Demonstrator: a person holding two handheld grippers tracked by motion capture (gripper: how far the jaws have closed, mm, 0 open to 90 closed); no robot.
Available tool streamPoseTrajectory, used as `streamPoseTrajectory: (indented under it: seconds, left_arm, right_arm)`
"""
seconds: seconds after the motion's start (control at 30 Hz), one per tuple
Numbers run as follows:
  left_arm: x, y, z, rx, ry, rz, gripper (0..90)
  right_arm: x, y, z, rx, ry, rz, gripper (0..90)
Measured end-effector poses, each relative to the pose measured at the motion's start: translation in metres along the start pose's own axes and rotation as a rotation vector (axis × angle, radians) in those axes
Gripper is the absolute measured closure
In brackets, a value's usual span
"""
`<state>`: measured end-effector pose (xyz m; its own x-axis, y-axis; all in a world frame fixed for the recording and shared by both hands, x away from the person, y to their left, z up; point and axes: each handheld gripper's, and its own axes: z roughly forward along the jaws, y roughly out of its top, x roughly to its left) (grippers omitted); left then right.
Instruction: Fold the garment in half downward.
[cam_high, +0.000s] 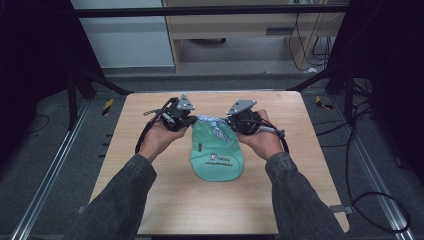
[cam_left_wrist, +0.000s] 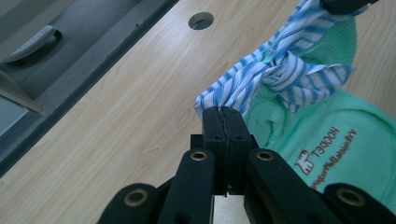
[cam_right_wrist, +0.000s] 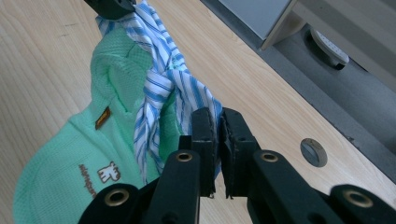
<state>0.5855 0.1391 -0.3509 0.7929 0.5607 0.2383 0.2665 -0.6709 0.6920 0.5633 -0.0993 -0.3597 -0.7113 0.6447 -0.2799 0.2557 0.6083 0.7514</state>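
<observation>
A mint-green knit drawstring pouch (cam_high: 216, 152) lies flat near the middle of the wooden desk (cam_high: 150, 190), its gathered mouth facing away from the person and tied with a blue-and-white striped fabric tie (cam_left_wrist: 275, 70). The left gripper (cam_left_wrist: 223, 116) is clenched on one end of that tie, and the right gripper (cam_right_wrist: 215, 122) is pinched on the other end, its jaws nearly together over the cloth. The pouch looks light, soft and limp, so it should sag if lifted; the tie ends seem the sensible hold, since thin cloth could slip from a loose pinch.
</observation>
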Motion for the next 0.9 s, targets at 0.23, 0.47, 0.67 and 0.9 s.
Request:
streamPoseTrajectory:
  seconds: [0.23,0.47,0.67,0.9]
  left_arm:
    - [-0.010,-0.004,0.007,0.017,0.007,0.026,90.0]
    - [-0.013,-0.003,0.013,0.018,0.009,0.031,90.0]
    - [-0.007,0.006,0.023,0.021,0.031,0.024,90.0]
    - [-0.012,0.004,0.035,0.034,0.029,0.036,90.0]
  right_arm:
    - [0.004,-0.008,0.003,0.021,0.002,-0.021,84.5]
    - [0.005,-0.016,0.005,0.026,0.001,-0.013,84.5]
    - [-0.002,-0.017,0.010,0.012,-0.015,-0.001,84.4]
    - [-0.007,-0.027,0.022,0.019,-0.006,-0.007,84.5]
